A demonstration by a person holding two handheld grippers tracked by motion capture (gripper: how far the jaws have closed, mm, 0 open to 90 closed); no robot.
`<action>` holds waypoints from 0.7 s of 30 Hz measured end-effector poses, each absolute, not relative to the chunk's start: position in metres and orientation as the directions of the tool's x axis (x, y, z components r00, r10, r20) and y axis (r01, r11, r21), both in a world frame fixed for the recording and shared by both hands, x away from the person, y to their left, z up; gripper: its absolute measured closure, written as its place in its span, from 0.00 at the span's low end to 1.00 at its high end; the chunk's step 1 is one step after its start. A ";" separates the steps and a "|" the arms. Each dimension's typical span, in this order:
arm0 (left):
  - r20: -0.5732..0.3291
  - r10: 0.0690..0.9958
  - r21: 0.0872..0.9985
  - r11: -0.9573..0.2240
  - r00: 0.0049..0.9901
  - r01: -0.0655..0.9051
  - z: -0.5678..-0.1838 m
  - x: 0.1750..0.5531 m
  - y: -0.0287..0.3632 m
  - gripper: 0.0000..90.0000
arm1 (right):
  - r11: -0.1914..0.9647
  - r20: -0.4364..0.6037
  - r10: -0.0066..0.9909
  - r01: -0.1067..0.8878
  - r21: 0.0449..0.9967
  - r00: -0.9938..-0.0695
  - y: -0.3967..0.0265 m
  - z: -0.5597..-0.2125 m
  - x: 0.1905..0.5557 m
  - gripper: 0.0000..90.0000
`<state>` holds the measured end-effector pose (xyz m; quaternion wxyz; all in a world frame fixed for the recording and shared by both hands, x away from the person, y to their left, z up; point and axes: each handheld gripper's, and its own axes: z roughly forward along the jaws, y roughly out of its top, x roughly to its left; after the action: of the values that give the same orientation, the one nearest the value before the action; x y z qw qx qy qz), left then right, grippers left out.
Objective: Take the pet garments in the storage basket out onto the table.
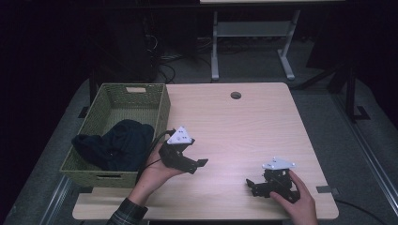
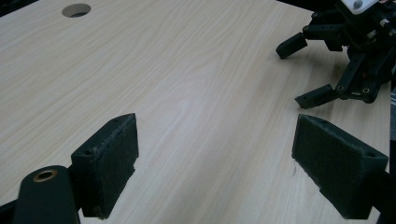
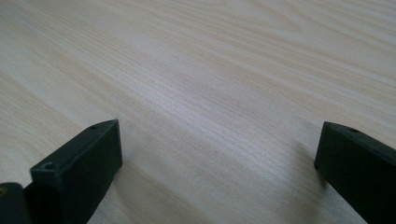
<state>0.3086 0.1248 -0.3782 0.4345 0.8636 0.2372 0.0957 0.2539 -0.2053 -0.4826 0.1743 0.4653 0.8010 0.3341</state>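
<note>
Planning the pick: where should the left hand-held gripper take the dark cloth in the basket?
Grip the raised bunched fold of the dark cloth, coming from above: the green woven basket walls block the sides. The left hand-held gripper, jaws open, is nearest.

Basket (image 1: 162, 110) floor: largely hidden under a dark cloth (image 1: 119, 143); what the cloth is cannot be told.
Right gripper (image 2: 313, 70): cut off by the top and right edges in the left gripper view.
Sleeve (image 1: 126, 214): cut by the bottom edge.
</note>
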 end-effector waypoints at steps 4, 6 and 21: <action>-0.048 0.496 0.801 -0.500 0.867 0.330 -0.373 0.312 0.129 0.16 | 0.343 0.032 0.862 0.628 0.698 -0.506 -0.205 -0.483 0.254 0.00; -0.049 0.491 0.799 -0.503 0.870 0.329 -0.371 0.313 0.130 0.16 | 0.343 0.032 0.862 0.628 0.698 -0.506 -0.205 -0.483 0.254 0.00; -0.070 0.478 0.799 -0.498 0.876 0.336 -0.364 0.323 0.140 0.16 | 0.344 0.031 0.862 0.628 0.698 -0.506 -0.205 -0.483 0.254 0.00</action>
<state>0.3231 0.1402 -0.3635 0.4418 0.8618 0.2360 0.0802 0.2539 -0.2053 -0.4827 0.1749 0.4650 0.8009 0.3344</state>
